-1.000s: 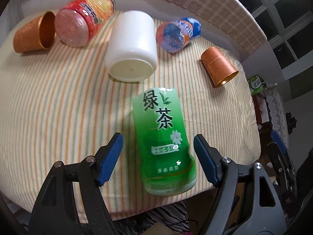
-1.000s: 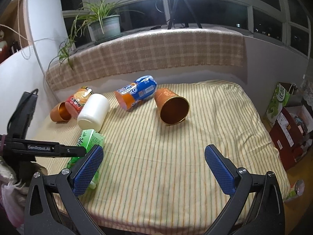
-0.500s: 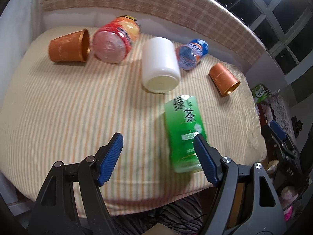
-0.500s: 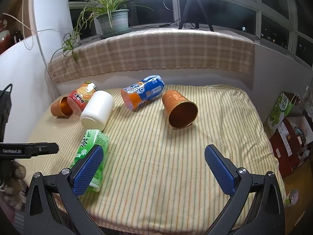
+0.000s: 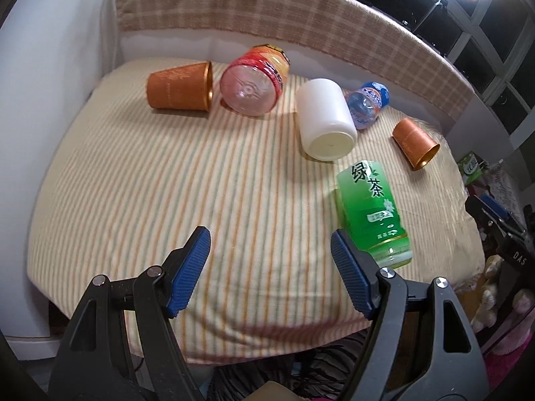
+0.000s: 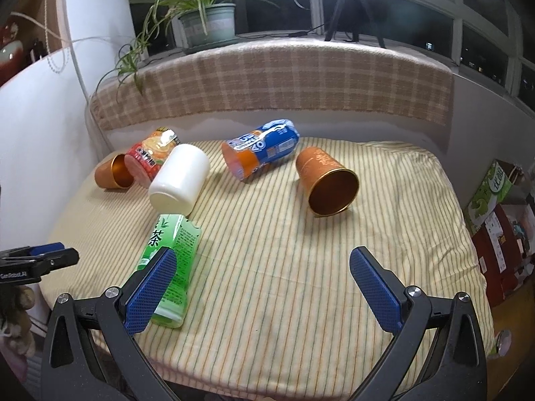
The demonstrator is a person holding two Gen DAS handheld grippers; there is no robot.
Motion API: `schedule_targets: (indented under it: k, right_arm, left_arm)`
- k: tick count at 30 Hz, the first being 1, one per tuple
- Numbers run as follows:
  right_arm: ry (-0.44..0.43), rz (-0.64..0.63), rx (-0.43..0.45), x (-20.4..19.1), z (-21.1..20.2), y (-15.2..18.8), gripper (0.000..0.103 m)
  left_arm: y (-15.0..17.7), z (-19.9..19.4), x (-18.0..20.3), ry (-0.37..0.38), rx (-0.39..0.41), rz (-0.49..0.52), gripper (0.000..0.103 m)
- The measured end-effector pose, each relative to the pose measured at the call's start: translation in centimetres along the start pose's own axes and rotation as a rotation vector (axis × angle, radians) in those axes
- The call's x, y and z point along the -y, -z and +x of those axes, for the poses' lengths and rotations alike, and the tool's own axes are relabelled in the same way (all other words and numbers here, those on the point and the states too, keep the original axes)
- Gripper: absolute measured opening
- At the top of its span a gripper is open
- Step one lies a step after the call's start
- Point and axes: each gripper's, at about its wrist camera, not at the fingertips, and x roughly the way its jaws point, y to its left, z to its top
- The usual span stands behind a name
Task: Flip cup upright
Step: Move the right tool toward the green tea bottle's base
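Two orange-gold cups lie on their sides on the striped tablecloth. One cup point(image 6: 326, 182) lies right of centre with its mouth facing me; it also shows in the left wrist view point(image 5: 414, 143). The other cup point(image 5: 179, 86) lies at the far left, also in the right wrist view point(image 6: 112, 176). My left gripper point(image 5: 271, 267) is open and empty above the near table edge. My right gripper point(image 6: 262, 287) is open and empty, well short of the nearer cup. The left gripper's tip point(image 6: 36, 257) shows at the right view's left edge.
A green tea bottle point(image 5: 372, 210), a white jar point(image 5: 326, 123), a red-labelled bottle point(image 5: 254, 83) and a blue-orange bottle point(image 5: 367, 103) all lie on their sides on the table point(image 5: 150, 183). A plaid-covered ledge with a potted plant point(image 6: 207, 23) runs behind. Boxes point(image 6: 495, 200) stand right.
My left gripper has pulled back and swung left, so the green bottle has left the space between its fingers and now lies to the right. The right gripper moved slightly closer.
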Motion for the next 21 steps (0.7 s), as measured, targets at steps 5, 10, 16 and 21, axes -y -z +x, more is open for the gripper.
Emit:
schedule_targets:
  k: [5, 10, 16, 21]
  right_arm:
    - [-0.057, -0.003, -0.067, -0.5, 1.3, -0.5, 0.103]
    - [-0.087, 0.0, -0.124, -0.8, 2.6, -1.3, 0.103]
    - [-0.13, 0.019, -0.182, -0.8, 3.8, -1.5, 0.103]
    - [-0.159, 0.04, -0.222, -0.8, 4.6, -1.6, 0.103]
  left_arm:
    - [1.0, -0.9, -0.1, -0.016, 0.032, 0.015, 0.077]
    - [2.5, -2.0, -0.2, -0.024, 0.062, 0.021, 0.077]
    - [4.0, -2.6, -0.5, -0.021, 0.059, 0.018, 0.077]
    - [4.7, -2.7, -0.7, -0.016, 0.047, 0.009, 0.077]
